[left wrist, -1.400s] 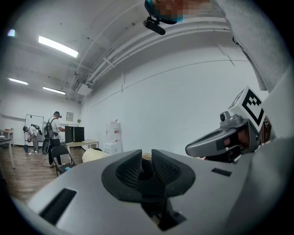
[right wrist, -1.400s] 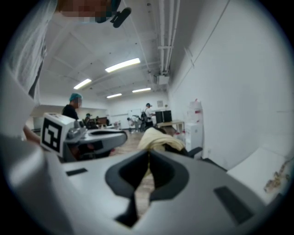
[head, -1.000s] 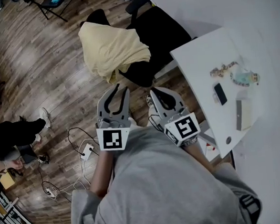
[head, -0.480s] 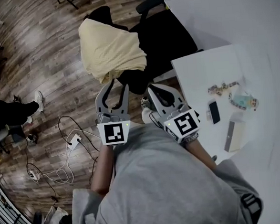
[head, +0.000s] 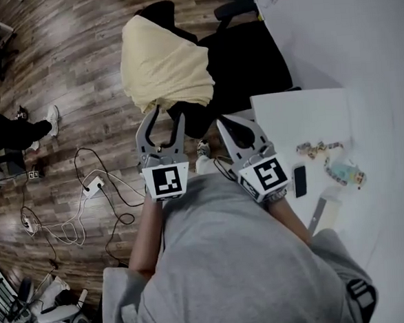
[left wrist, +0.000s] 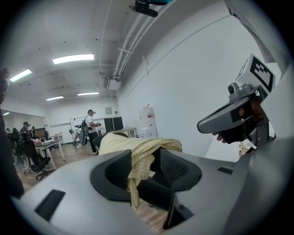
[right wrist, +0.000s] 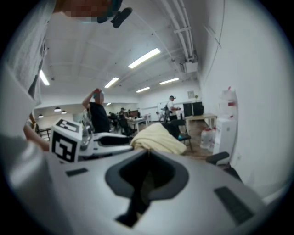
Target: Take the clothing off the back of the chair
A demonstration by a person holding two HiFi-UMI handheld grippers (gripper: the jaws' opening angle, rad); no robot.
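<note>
Evidently the reach is the step in hand, as nothing is gripped yet. The pale yellow garment [head: 164,63] lies draped over the backrest of the black office chair [head: 247,61] at the far side of the scene, with a loose fold hanging down the backrest's near face.

The left gripper [head: 166,118] is held out toward that fold, and its jaws are opening and stand wide. In the left gripper view the hanging cloth shows in the gap between them, but the pads do not press on it. From the head view the tips look just short of the hem.

The right gripper [head: 240,130] sits just to the right, near the corner of the white table [head: 302,112]. Its jaws are together with nothing in them. Both grippers point forward and slightly downward, side by side, on forearms reaching out from the person's grey top.

The next move, as I judge it, calls for pushing the left gripper farther in until the fold sits deep between the pads. It should then close firmly and lift up and over the backrest's top, since a straight pull could snag the cloth or drag the chair.
</note>
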